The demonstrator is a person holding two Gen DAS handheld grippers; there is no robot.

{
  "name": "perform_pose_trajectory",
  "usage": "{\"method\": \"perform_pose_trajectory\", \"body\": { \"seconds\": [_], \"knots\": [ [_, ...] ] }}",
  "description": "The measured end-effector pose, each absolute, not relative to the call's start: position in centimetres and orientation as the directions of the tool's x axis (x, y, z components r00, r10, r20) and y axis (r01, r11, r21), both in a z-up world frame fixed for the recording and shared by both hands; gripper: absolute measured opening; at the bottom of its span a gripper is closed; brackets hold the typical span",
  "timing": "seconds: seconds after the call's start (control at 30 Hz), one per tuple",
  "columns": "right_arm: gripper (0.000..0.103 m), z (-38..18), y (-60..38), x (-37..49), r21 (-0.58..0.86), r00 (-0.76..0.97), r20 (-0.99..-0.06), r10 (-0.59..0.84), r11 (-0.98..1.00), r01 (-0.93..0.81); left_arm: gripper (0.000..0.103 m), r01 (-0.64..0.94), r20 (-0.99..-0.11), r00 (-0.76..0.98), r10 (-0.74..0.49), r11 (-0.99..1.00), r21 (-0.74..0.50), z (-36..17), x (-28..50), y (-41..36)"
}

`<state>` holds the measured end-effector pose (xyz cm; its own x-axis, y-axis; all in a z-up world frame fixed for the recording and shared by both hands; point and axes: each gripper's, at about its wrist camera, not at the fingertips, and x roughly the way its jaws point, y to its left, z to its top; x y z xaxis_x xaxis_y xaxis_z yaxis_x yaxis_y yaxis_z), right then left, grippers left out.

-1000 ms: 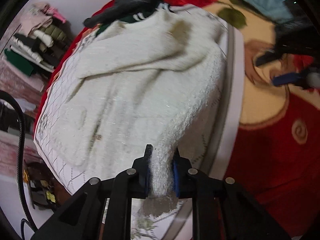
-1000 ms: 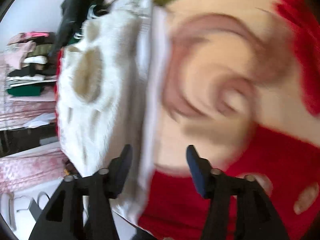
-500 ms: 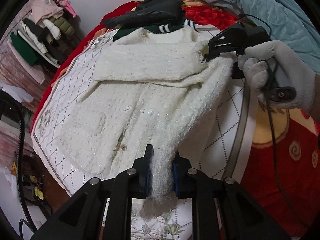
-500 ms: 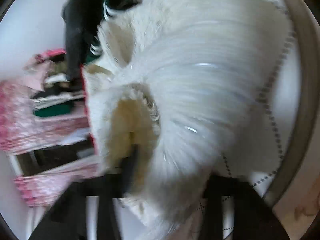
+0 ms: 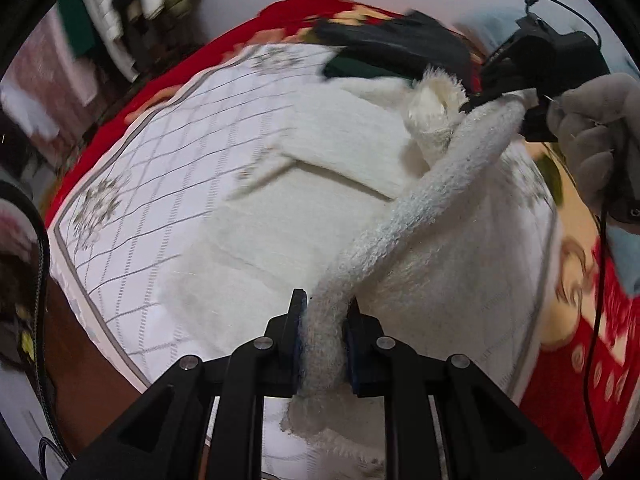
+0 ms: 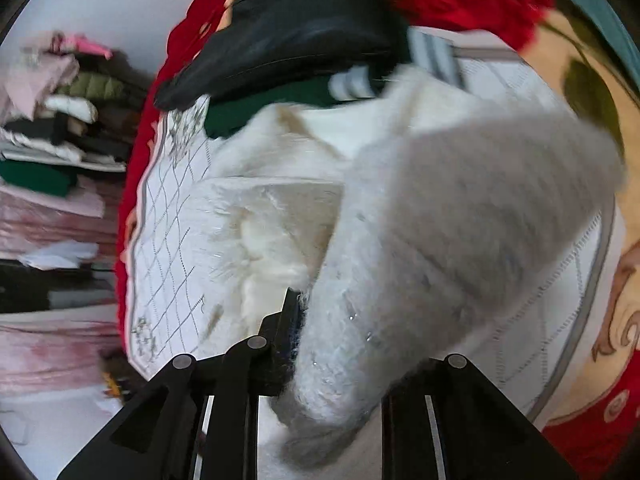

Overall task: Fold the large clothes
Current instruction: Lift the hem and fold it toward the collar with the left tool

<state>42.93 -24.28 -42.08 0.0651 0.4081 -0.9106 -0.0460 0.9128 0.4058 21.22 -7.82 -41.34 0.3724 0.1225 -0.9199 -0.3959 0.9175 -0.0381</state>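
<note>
A fuzzy white cardigan [image 5: 304, 184] lies on a white quilted mat [image 5: 160, 208] on the bed. My left gripper [image 5: 325, 332] is shut on the cardigan's near edge, which runs as a raised band up to my right gripper [image 5: 496, 96] at the top right, held by a gloved hand. In the right wrist view my right gripper [image 6: 340, 344] is shut on the same cardigan [image 6: 440, 248], whose lifted fabric covers the right finger. The cardigan's body [image 6: 260, 220] lies flat beyond it.
A black garment [image 6: 296, 28] on a green one with white stripes [image 6: 280, 100] lies at the mat's far end. A red patterned blanket [image 5: 592, 352] lies under the mat. Stacked clothes [image 6: 52, 120] sit on shelves at the left.
My right gripper has closed on the cardigan's edge near the far end and lifted it. Both grippers have raised the edge into a taut band and carried it leftward over the cardigan's body.
</note>
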Motion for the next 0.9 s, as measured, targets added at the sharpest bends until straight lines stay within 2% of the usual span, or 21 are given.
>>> {"method": "perform_pose_trajectory", "body": {
  "seconds": [0.23, 0.43, 0.6, 0.77, 0.83, 0.87, 0.9],
  "knots": [
    [0.020, -45.6, -9.2, 44.9, 0.261, -0.006, -0.965, 0.263, 0.956, -0.131, 0.019, -0.554, -0.937, 0.323, 0.135, 0.829, -0.072, -46.2, 21.9, 3.7],
    [0.022, -49.6, -2.1, 45.4, 0.132, -0.031, -0.991, 0.128, 0.976, -0.171, 0.019, -0.610, -0.960, 0.275, 0.046, 0.781, -0.137, -50.5, 22.5, 8.4],
    [0.035, -48.7, -2.7, 45.1, 0.148, -0.041, -0.989, 0.144, 0.977, -0.156, 0.019, -0.607, -0.963, 0.269, 0.006, 0.777, -0.165, -51.1, 22.5, 8.6],
    [0.035, -45.5, -4.9, 44.5, 0.240, 0.011, -0.970, 0.242, 0.967, -0.083, 0.019, -0.599, -0.962, 0.270, -0.025, 0.778, -0.189, -51.3, 22.5, 9.7],
    [0.029, -44.9, -5.7, 44.4, 0.272, 0.034, -0.961, 0.274, 0.961, -0.054, 0.019, -0.593, -0.962, 0.272, -0.032, 0.782, -0.194, -51.3, 22.5, 9.7],
    [0.019, -45.1, -5.7, 44.4, 0.280, 0.041, -0.959, 0.282, 0.959, -0.043, 0.019, -0.589, -0.961, 0.273, -0.034, 0.784, -0.195, -51.3, 22.5, 9.7],
    [0.017, -45.3, -5.5, 44.7, 0.281, 0.043, -0.958, 0.283, 0.959, -0.034, 0.018, -0.586, -0.962, 0.273, -0.034, 0.787, -0.194, -51.3, 22.5, 9.7]
  ]
}}
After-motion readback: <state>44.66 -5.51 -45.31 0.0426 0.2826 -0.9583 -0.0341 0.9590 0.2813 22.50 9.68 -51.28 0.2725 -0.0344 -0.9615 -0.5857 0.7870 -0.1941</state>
